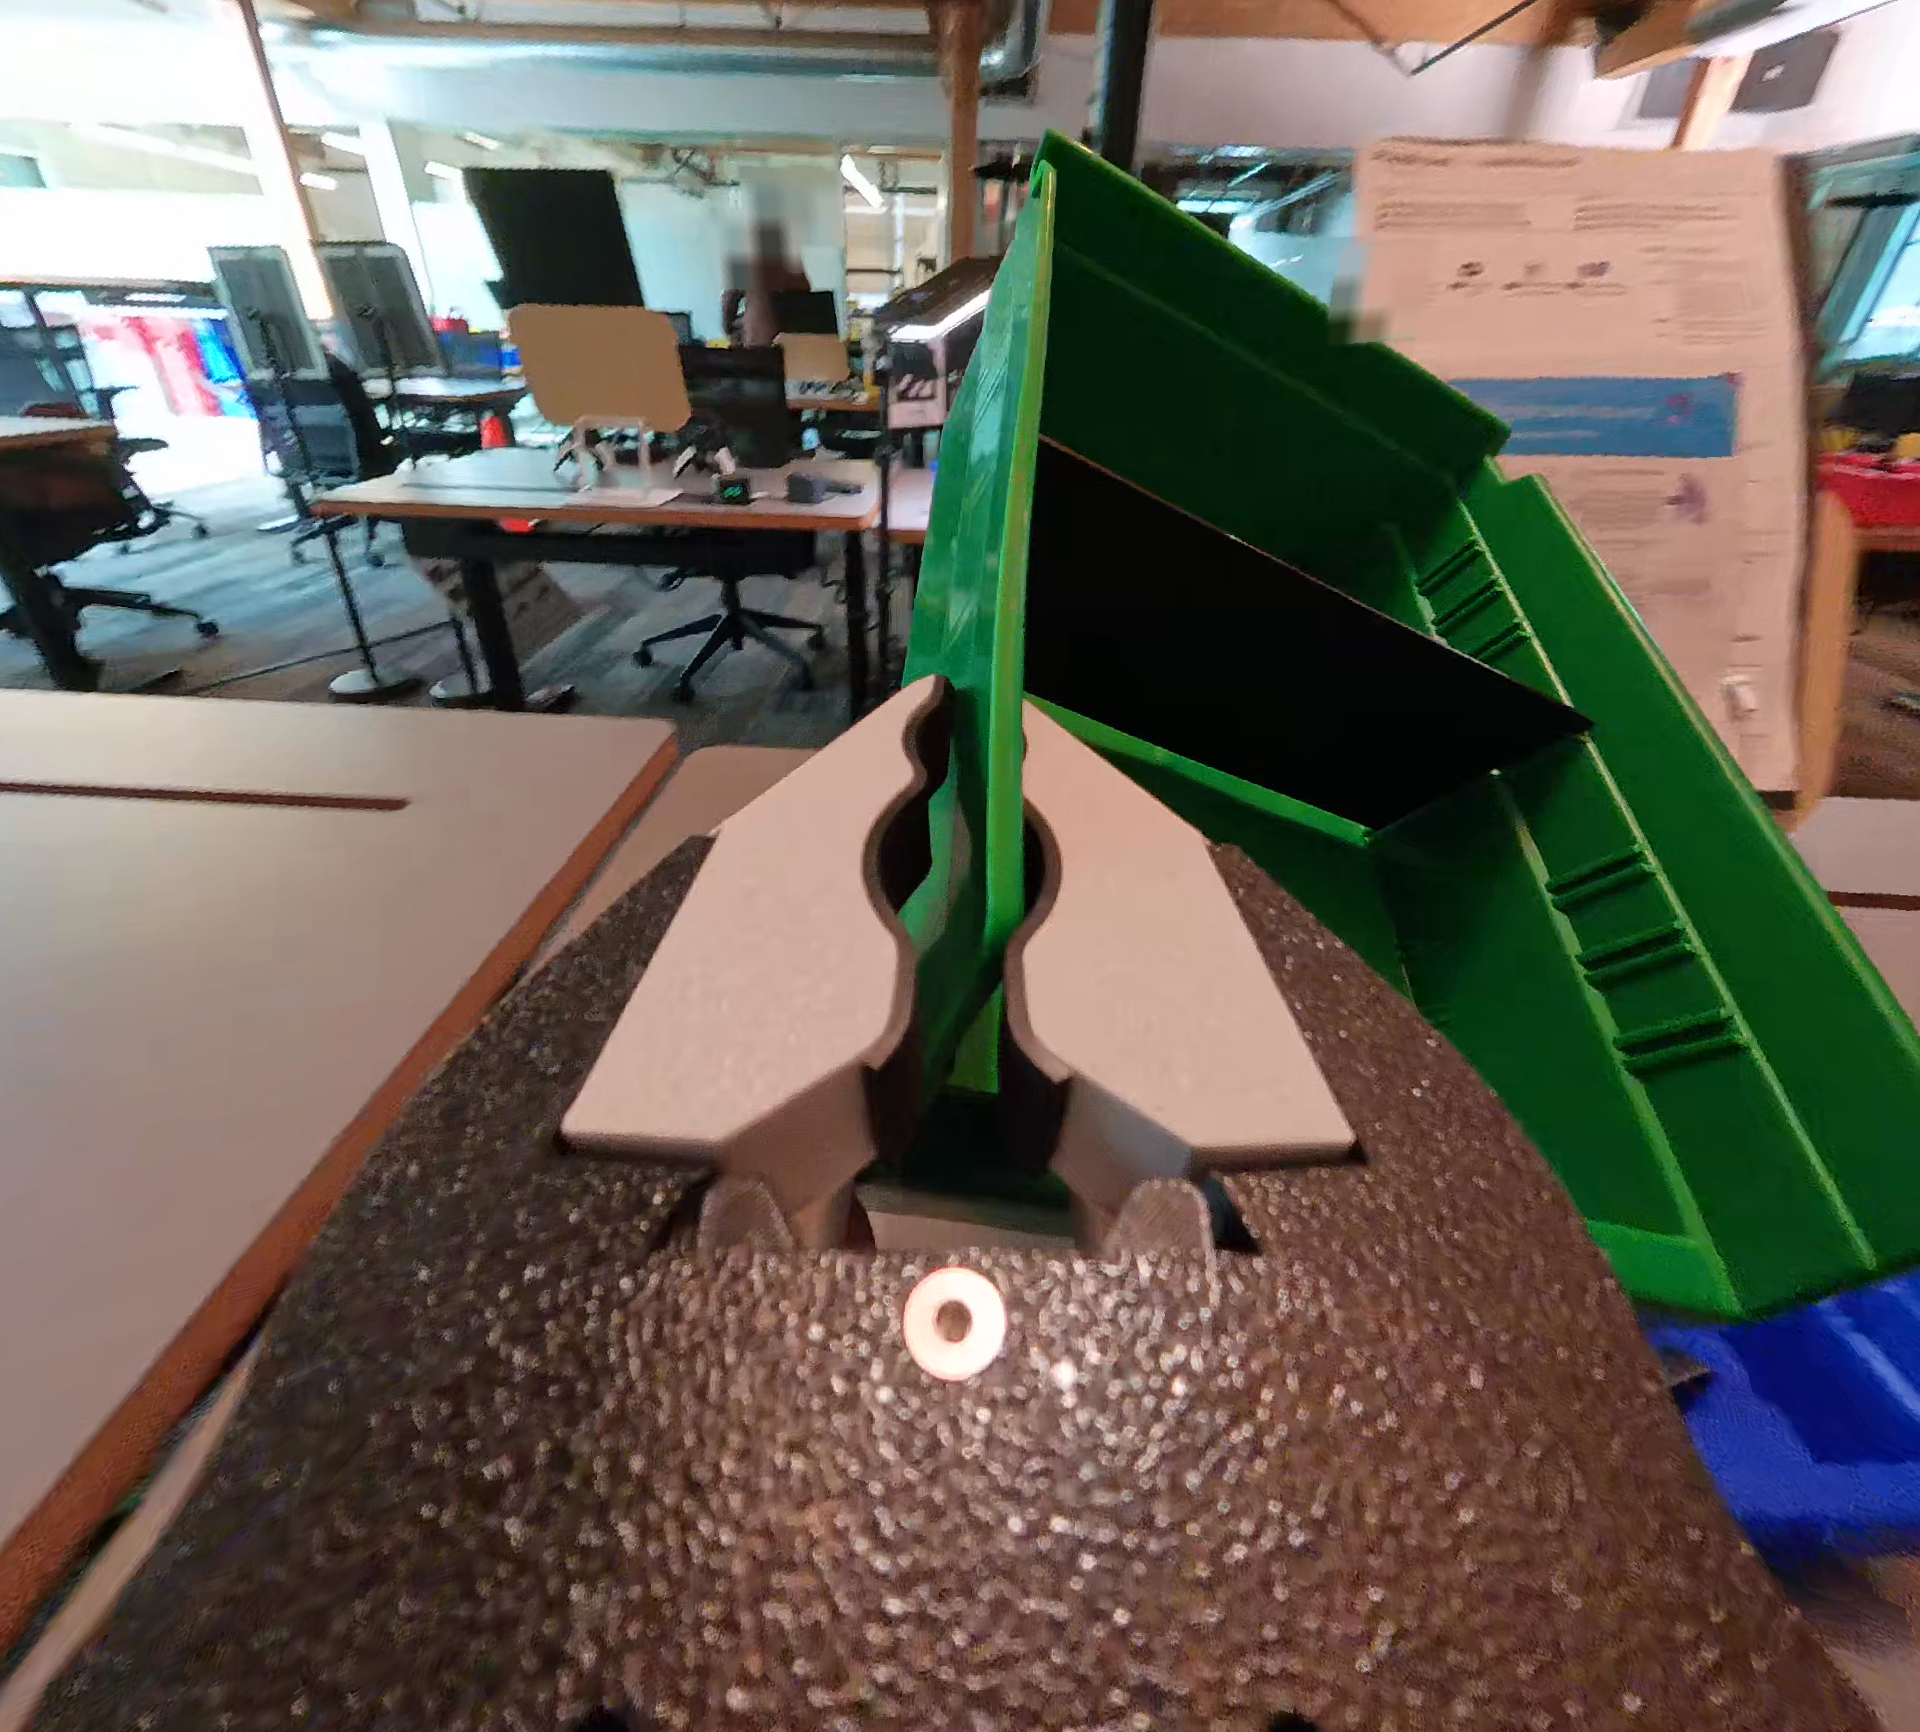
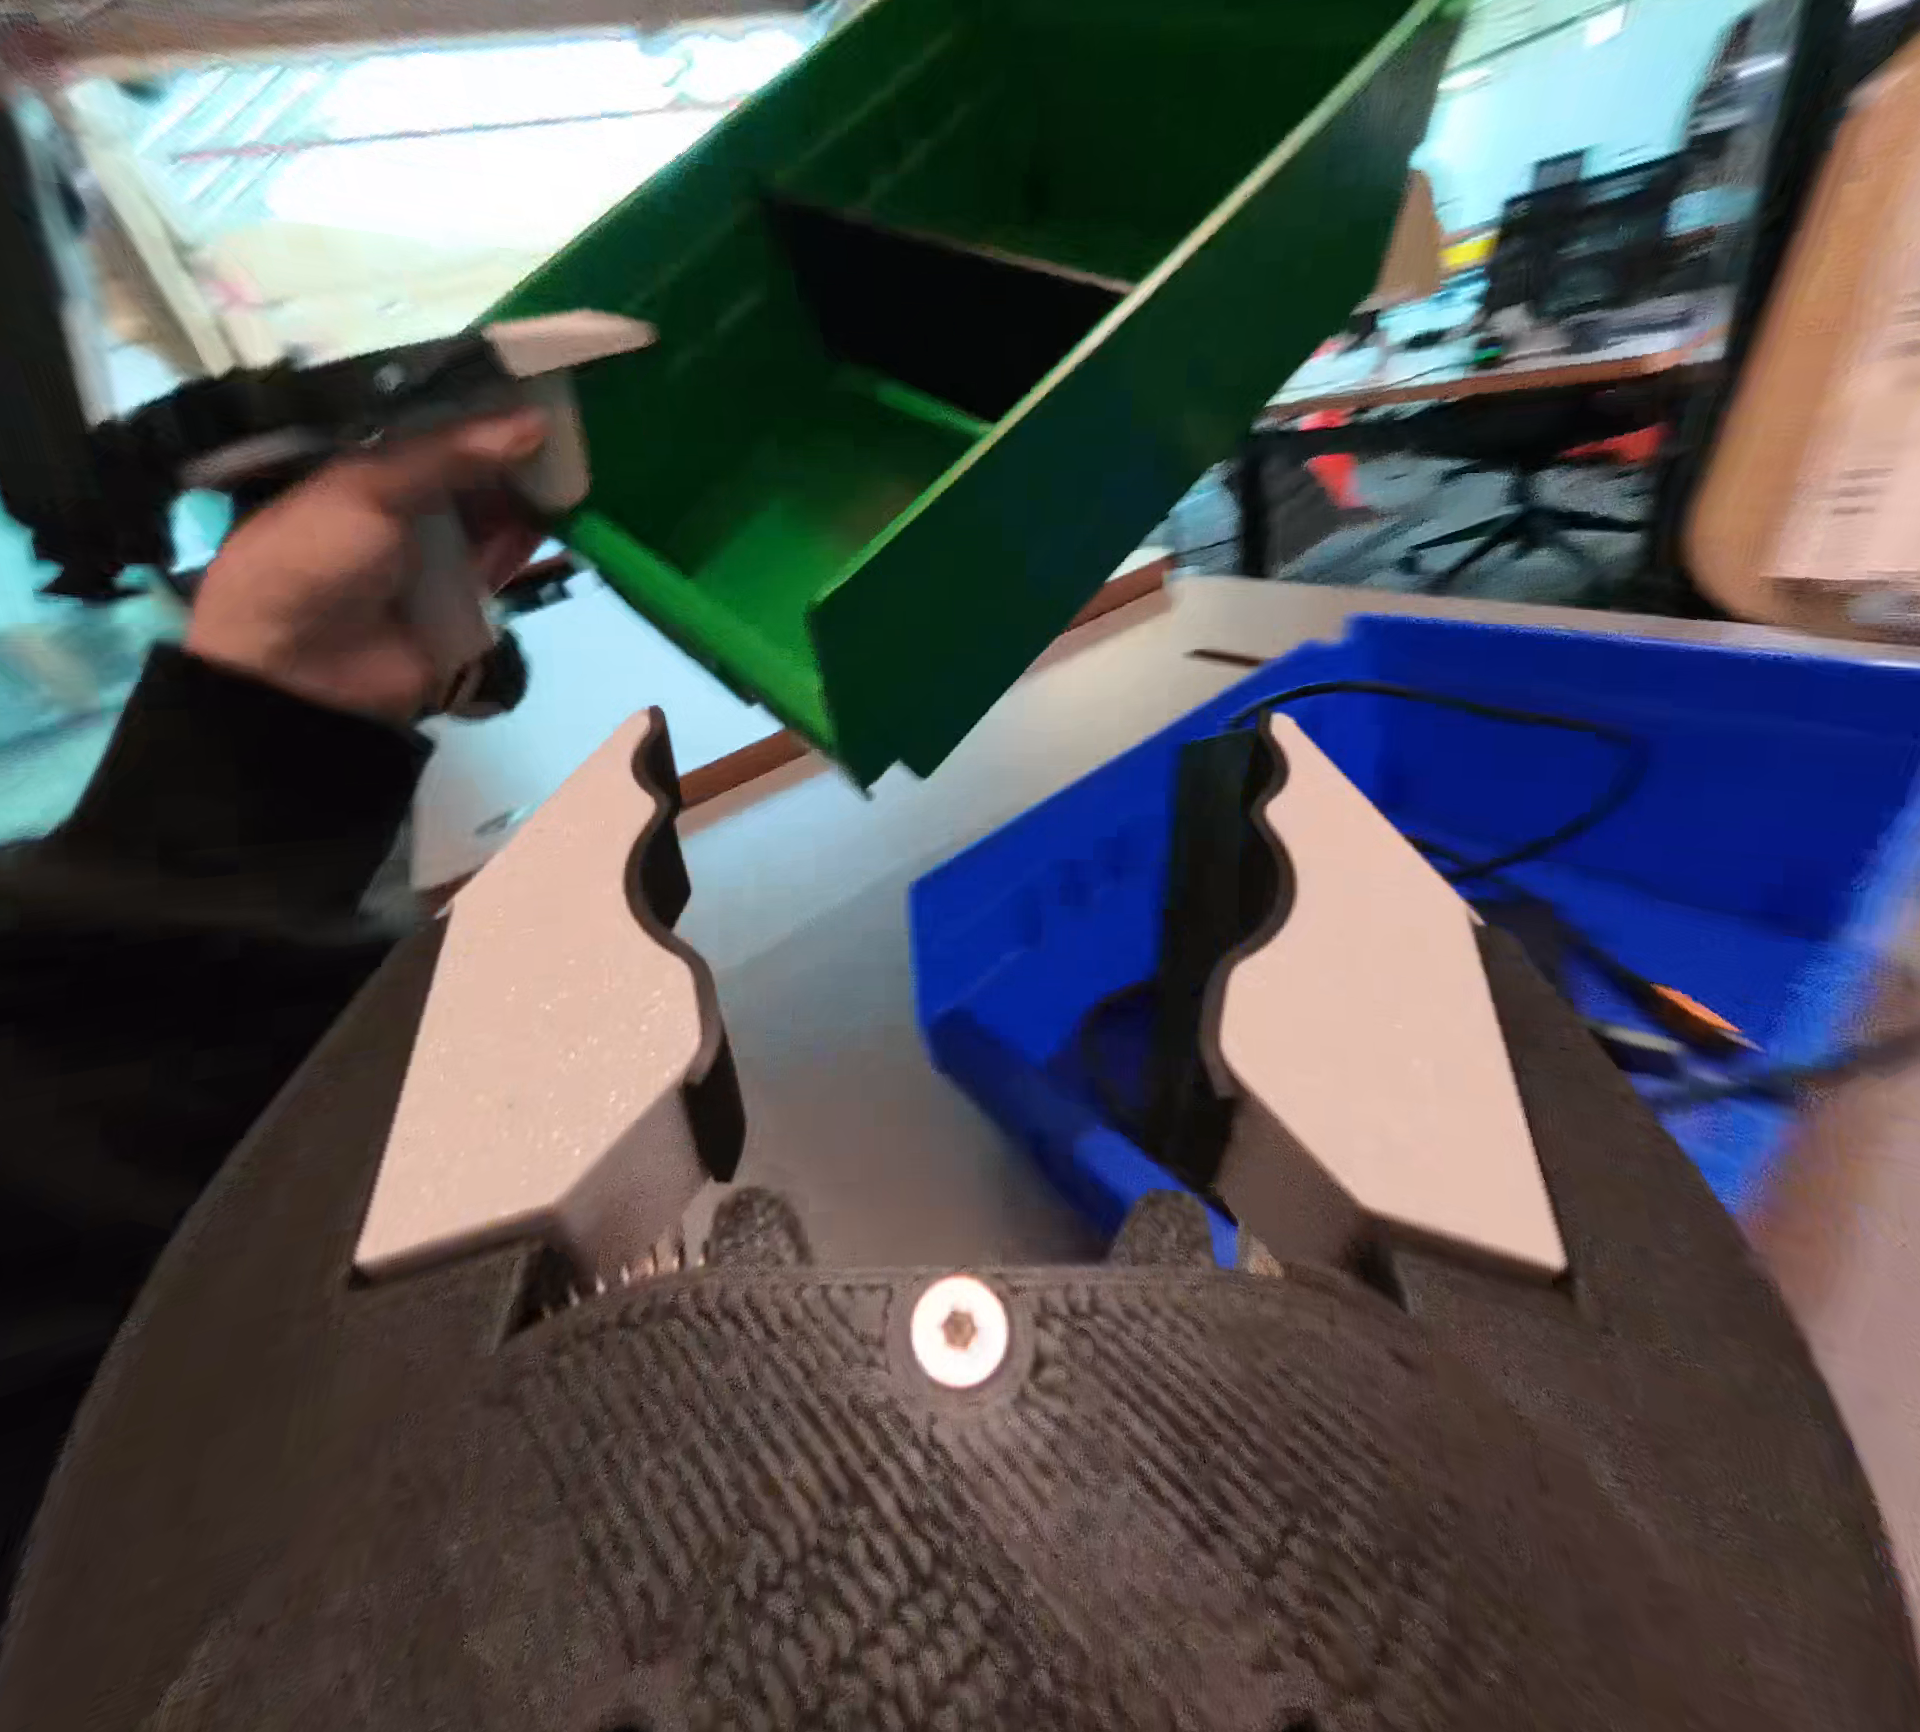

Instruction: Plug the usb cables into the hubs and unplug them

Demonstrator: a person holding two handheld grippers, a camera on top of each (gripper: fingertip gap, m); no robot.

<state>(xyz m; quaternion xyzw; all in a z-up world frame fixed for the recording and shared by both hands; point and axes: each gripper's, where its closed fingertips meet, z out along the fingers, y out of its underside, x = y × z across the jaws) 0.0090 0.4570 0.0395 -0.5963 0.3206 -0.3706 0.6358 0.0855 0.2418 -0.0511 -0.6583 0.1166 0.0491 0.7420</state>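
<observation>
We are holding a rigid green plastic storage bin (image 1: 1299,643) up in the air with our left hand-held gripper (image 1: 961,861), whose two grey fingers are pinching narrowly on the bin's thin side wall. The bin is tilting steeply, with its open mouth facing us and a black divider panel (image 1: 1247,643) standing across its inside. No cables are showing in the part of it we can see.

Our right hand-held gripper (image 2: 961,893) is spreading wide and holding nothing. Just beyond it, a blue plastic bin (image 2: 1558,747) is sitting on the pale tabletop (image 2: 831,955) at the right, with thin black usb cables (image 2: 1538,809) looping loosely inside. We cannot make out any hub for certain.

We are judging the cables to be light, limp and prone to tangling, so the stiff plug end looks like the best place to pinch. The green bin seems light and stiff, though its smooth wall may be slipping easily under a thin grip.
</observation>
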